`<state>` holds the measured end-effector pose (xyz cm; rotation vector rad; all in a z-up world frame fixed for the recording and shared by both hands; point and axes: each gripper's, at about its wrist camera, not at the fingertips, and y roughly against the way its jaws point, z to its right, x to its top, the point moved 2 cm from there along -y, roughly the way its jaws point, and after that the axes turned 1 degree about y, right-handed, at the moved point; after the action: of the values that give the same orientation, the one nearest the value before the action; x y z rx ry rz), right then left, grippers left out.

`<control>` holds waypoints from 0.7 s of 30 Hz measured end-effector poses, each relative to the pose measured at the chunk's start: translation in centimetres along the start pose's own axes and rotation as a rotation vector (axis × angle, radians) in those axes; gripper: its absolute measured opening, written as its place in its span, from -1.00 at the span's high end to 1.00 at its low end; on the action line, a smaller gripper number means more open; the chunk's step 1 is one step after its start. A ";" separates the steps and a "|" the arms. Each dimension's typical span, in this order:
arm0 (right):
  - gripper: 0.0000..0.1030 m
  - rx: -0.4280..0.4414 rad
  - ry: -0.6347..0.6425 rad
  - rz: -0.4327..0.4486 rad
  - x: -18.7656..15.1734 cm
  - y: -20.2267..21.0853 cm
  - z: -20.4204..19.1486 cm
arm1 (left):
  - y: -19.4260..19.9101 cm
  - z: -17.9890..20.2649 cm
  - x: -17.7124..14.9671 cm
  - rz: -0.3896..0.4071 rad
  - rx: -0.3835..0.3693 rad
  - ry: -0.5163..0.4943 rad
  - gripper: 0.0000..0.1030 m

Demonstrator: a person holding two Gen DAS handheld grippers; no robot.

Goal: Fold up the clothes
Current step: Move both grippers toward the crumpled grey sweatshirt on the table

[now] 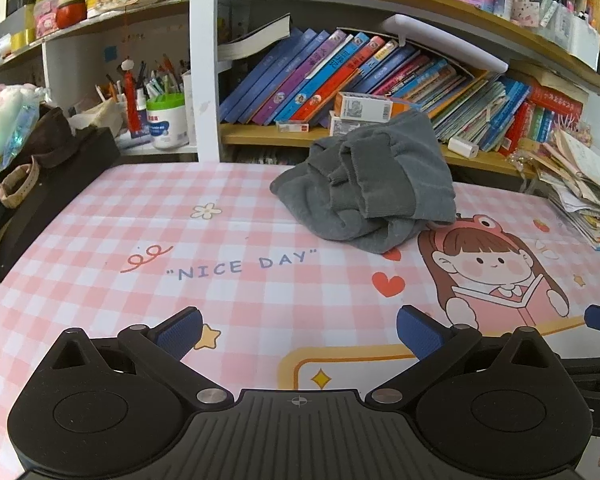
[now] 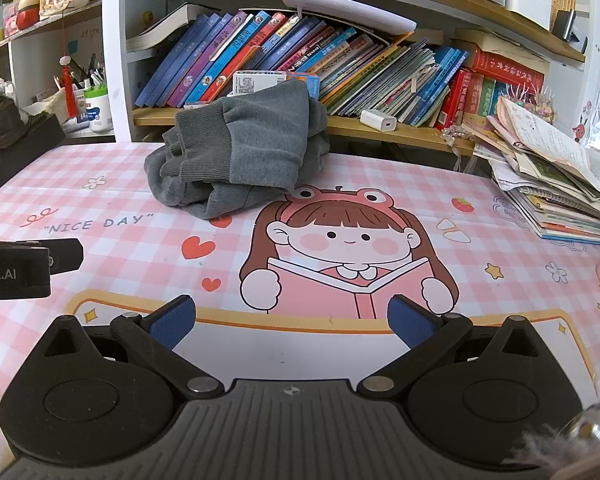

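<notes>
A crumpled grey garment [image 1: 370, 184] with ribbed cuffs lies heaped at the far side of the pink checked desk mat [image 1: 180, 240], against the bookshelf. In the right wrist view the same grey garment [image 2: 240, 156] sits far ahead and to the left. My left gripper [image 1: 299, 334] is open, blue pads wide apart, over the near part of the mat with nothing between them. My right gripper [image 2: 292, 322] is open too, above the cartoon girl print [image 2: 348, 248]. The left gripper's body [image 2: 24, 266] shows at the left edge of the right wrist view.
A shelf of slanted books [image 1: 360, 76] runs along the back. A stack of papers and booklets [image 2: 552, 188] sits on the mat's right side. A black box [image 1: 48, 196] with a strap lies at the left edge. A pen pot [image 1: 166, 120] stands at back left.
</notes>
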<state>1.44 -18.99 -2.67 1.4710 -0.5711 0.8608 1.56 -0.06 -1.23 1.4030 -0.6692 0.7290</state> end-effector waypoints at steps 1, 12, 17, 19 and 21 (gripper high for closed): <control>-1.00 0.001 0.000 -0.001 0.0 0.0 0.0 | 0.0 0.0 0.0 0.003 -0.003 -0.001 -1.00; -1.00 0.000 0.005 -0.003 0.1 -0.2 -0.1 | -0.3 -0.1 -0.1 -0.020 -0.012 0.001 -1.00; -1.00 -0.004 0.013 -0.006 0.1 -0.5 -0.2 | -0.4 -0.2 -0.1 -0.019 -0.011 0.004 -1.00; -1.00 -0.003 0.014 -0.006 0.1 -0.4 -0.3 | -0.3 -0.2 -0.1 -0.017 -0.014 0.002 -1.00; -1.00 -0.002 0.015 -0.006 0.1 -0.4 -0.2 | -0.3 -0.1 0.0 -0.016 -0.016 0.000 -1.00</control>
<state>1.79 -18.69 -2.86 1.4626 -0.5556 0.8654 1.76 0.05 -1.46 1.3928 -0.6618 0.7096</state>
